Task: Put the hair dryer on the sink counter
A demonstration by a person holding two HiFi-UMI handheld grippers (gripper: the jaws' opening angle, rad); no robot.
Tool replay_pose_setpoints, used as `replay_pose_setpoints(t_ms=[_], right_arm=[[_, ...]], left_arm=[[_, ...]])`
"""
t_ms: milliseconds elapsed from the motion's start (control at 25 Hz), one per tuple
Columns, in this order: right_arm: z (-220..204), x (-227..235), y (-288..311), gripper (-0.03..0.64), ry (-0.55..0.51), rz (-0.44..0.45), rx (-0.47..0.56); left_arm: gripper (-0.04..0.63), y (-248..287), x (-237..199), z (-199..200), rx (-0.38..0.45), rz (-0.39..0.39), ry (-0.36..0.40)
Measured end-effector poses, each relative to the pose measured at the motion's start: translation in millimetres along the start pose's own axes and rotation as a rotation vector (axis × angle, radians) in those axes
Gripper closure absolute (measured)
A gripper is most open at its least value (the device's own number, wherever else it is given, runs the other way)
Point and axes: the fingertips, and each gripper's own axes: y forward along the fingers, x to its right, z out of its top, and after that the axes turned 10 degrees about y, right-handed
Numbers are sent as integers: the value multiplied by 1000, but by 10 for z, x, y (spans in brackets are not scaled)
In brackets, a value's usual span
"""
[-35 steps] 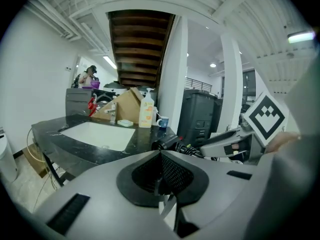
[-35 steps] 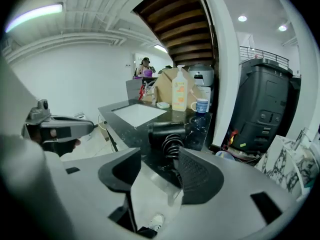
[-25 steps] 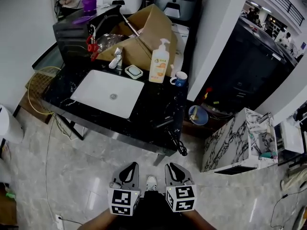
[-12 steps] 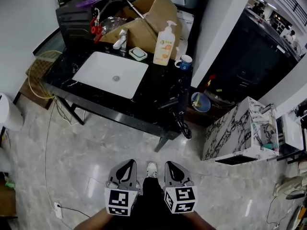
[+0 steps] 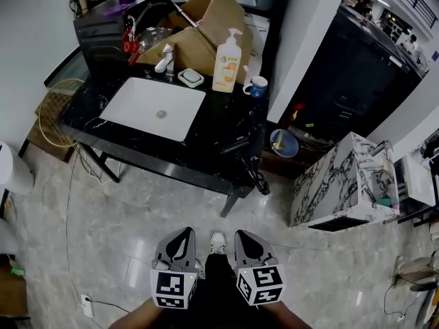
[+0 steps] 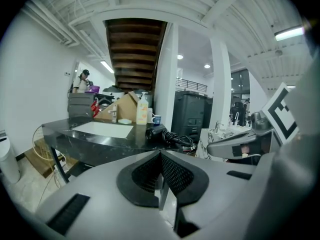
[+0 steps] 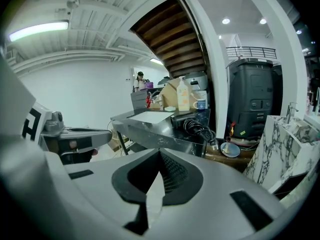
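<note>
On counter (image 5: 209, 134): hair dryer (image 5: 236, 144), mug (image 5: 257, 86) by soap bottle (image 5: 226, 64); left hand-held gripper (image 5: 184, 234), right hand-held gripper (image 5: 245, 236) closed, empty

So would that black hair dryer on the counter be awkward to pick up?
Probably rigid in the body, so the hair dryer should lift as one piece. Its cord looks floppy and hangs past the counter edge, so it would likely trail and tug.

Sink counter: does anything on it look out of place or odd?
The black hair dryer lies at the near right corner of the black counter, its coiled cord hanging over the edge, where it might snag.
</note>
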Motion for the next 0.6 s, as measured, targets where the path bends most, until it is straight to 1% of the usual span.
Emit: replay_pose_setpoints(t_ms=[160,600], right_arm=[[22,35,-14,604,4,2,6],[78,12,-16,603,-4,21,19]], left_arm=[[588,8,51,43,7,-5,11],[588,-17,45,112,16,11,25]])
